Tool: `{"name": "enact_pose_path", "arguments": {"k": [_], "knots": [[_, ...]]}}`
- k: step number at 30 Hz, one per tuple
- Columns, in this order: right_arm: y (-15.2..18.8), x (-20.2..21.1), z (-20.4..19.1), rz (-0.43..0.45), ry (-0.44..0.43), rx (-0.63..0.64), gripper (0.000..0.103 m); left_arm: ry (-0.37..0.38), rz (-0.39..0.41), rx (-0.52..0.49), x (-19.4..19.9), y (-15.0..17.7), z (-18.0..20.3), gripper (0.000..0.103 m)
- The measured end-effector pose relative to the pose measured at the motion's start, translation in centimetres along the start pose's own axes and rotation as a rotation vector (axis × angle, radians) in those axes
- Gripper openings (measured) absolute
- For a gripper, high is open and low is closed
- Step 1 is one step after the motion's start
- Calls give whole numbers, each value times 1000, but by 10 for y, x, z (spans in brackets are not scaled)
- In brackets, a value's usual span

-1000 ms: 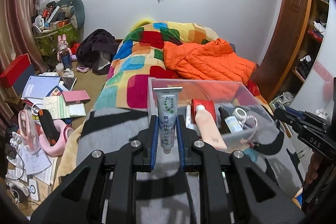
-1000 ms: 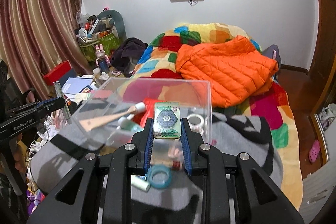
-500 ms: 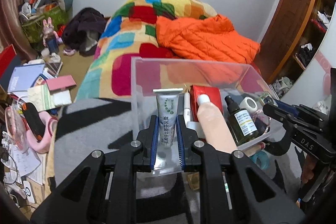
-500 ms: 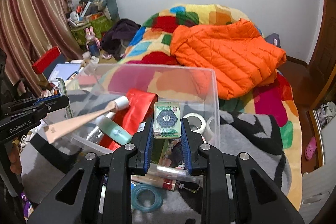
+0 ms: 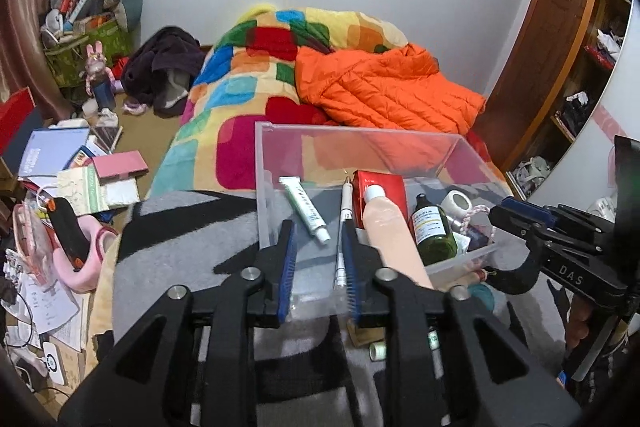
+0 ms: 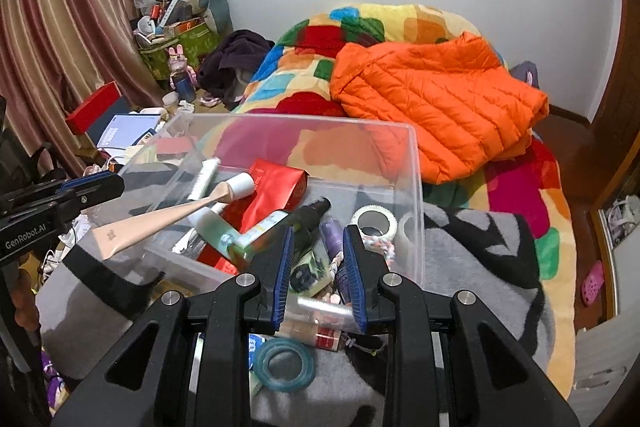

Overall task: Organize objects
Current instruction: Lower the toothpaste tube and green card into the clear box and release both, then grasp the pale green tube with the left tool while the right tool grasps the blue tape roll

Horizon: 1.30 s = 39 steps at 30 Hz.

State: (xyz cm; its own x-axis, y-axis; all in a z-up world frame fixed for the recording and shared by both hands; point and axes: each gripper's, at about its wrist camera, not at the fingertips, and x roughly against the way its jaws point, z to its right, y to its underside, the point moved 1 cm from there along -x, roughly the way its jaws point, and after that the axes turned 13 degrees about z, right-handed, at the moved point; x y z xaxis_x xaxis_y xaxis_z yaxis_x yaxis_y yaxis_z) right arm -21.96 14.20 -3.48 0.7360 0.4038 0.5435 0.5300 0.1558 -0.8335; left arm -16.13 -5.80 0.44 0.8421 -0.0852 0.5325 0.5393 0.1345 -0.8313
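Note:
A clear plastic bin (image 5: 264, 163) (image 6: 416, 187) stands on the grey blanket on the bed. My left gripper (image 5: 319, 239) is open and empty over its near edge. The white toothpaste tube (image 5: 306, 209) lies in the bin just beyond it, beside a white pen (image 5: 343, 227). My right gripper (image 6: 316, 255) is open and empty over the bin's other side. The flower-printed green packet (image 6: 310, 273) lies in the bin below it. A red box (image 5: 380, 187) (image 6: 276, 187), a beige tube (image 5: 394, 235) (image 6: 168, 217), a dark green bottle (image 5: 434, 227) (image 6: 292, 223) and a tape roll (image 6: 374, 223) are inside too.
A teal ring (image 6: 284, 365) and small tubes lie on the grey blanket (image 6: 480, 267) in front of the bin. An orange down jacket (image 6: 436, 103) lies on the colourful quilt behind. The floor at left holds books, boxes and clothes (image 5: 80, 171).
Both grippers opened. The toothpaste tube dropped from the left one into the bin, and the flower-printed packet dropped from the right one into the bin.

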Motion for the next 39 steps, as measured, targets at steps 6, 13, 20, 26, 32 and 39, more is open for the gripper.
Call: {"name": "enact_pose_path", "arguments": {"k": [6, 13, 20, 26, 32, 39], "knots": [[0, 29, -4, 46, -14, 4, 29, -13, 53, -33, 33, 7, 7, 46], [23, 45, -9, 22, -34, 0, 39, 3, 46, -42, 55, 29, 13, 58], [55, 33, -12, -66, -51, -19, 44, 77, -70, -69, 33, 67, 41, 60], [72, 16, -6, -132, -65, -70, 44, 133, -167, -180, 6, 92, 74, 60], [77, 0, -4, -156, -73, -81, 43, 154, -194, -213, -9, 96, 81, 62], [79, 3, -2, -140, -62, -76, 37, 203, -214, -302, -12, 91, 94, 62]]}}
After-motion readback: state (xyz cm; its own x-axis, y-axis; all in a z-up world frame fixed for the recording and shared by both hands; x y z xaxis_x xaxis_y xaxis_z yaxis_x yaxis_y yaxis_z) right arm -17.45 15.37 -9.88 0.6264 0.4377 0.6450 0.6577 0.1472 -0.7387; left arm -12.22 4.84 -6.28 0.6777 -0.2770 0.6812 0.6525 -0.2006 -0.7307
